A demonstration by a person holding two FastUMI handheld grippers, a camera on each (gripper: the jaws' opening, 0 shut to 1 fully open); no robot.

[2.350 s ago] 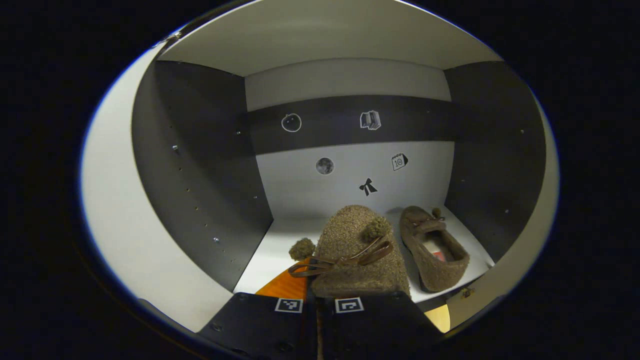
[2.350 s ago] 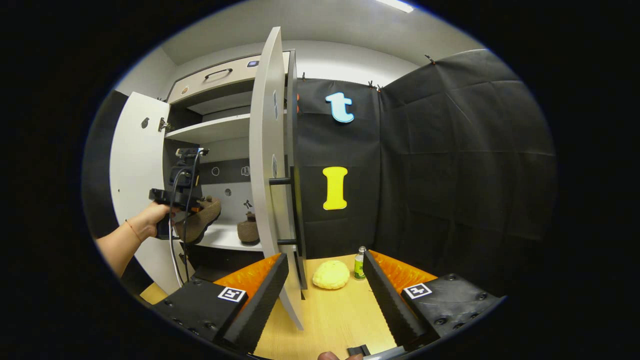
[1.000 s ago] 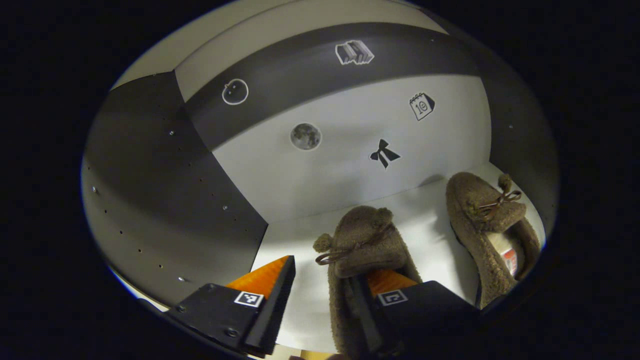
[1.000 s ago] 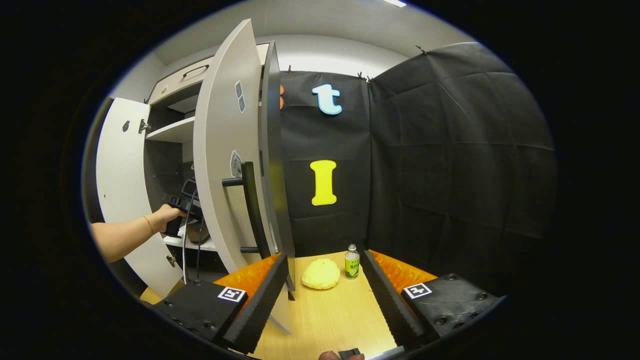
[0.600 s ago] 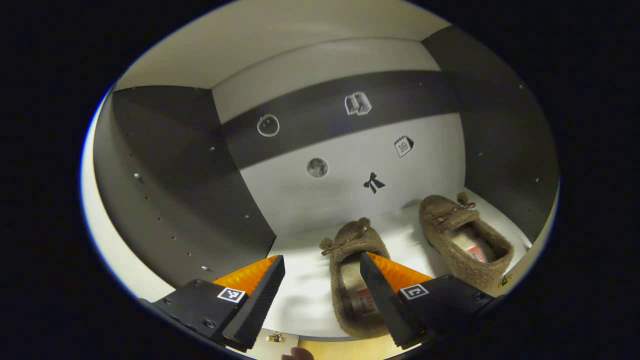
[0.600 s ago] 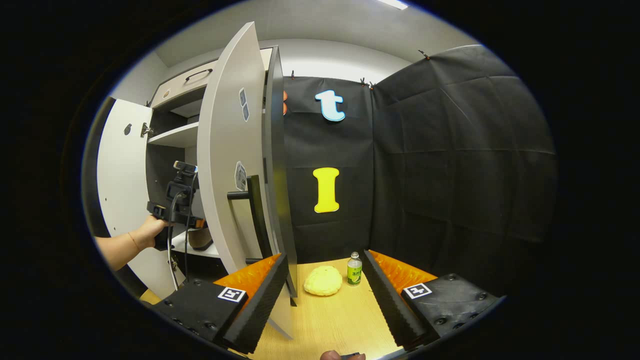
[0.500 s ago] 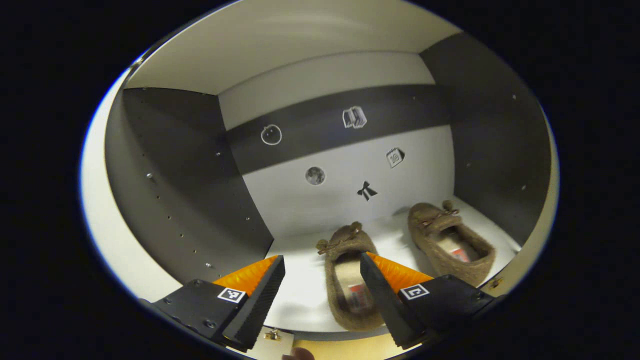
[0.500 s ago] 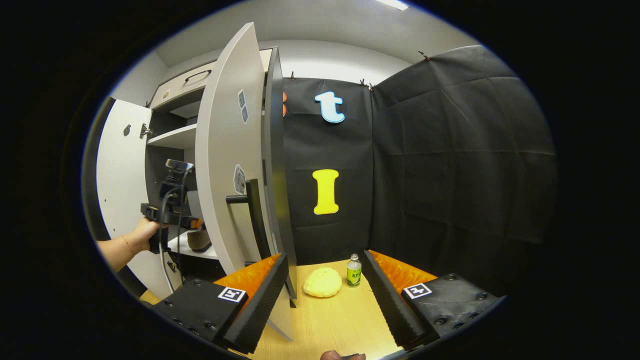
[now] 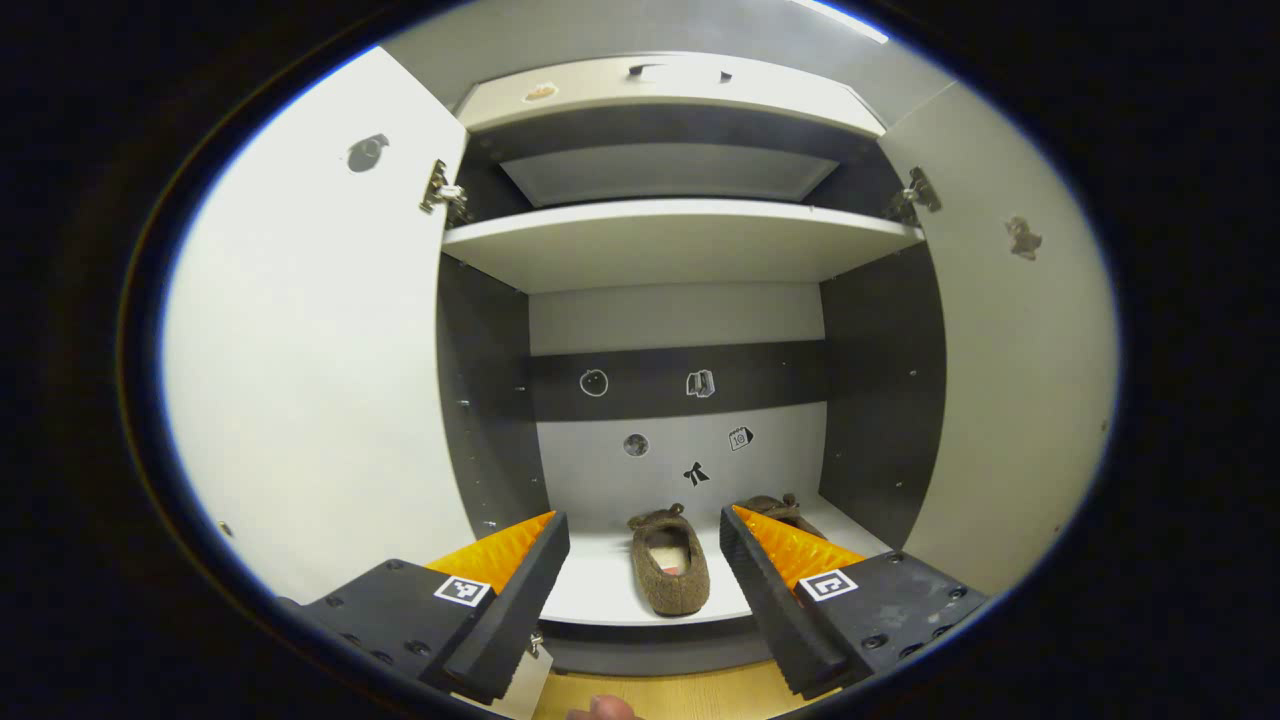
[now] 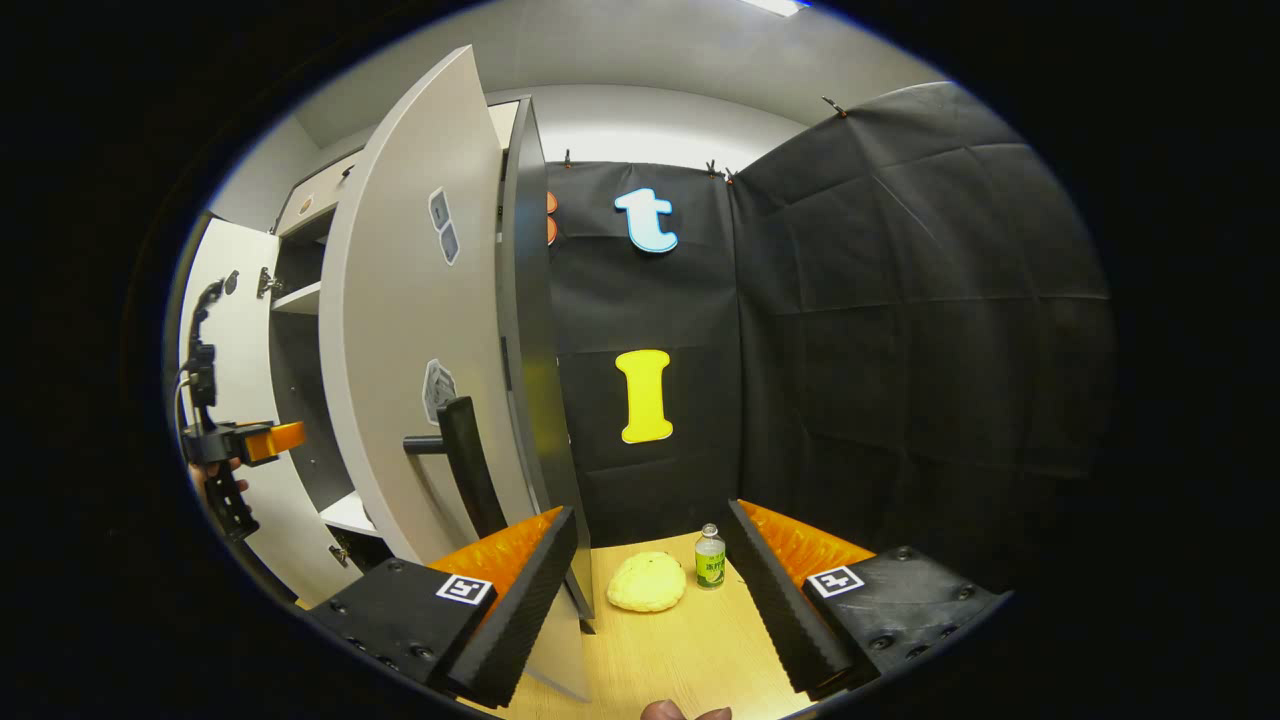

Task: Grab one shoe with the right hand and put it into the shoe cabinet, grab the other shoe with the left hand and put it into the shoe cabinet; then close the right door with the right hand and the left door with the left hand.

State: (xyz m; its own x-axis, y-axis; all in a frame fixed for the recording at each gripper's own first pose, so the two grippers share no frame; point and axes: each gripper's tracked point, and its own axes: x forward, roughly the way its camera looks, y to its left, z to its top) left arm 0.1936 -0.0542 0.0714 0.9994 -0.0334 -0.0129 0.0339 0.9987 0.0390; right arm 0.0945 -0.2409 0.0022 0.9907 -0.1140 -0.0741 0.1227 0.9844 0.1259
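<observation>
Left gripper (image 9: 642, 560) at the bottom of the left gripper view, fingers spread wide and holding nothing, aimed into the open shoe cabinet (image 9: 680, 245). Between the fingertips and farther in, at lower centre, one brown shoe (image 9: 670, 560) flat on the bottom shelf; second shoe (image 9: 775, 505) just right of it, mostly hidden behind the right finger. Both doors swung wide at the frame's sides

Right gripper (image 10: 648, 575) at the bottom of the right gripper view, likewise spread and empty, above the wooden table (image 10: 690, 650). Ahead at centre, a yellow sponge (image 10: 646, 582) beside a small bottle (image 10: 709, 558). Left of centre, the right door (image 10: 400, 330) with its dark handle (image 10: 465, 465)
</observation>
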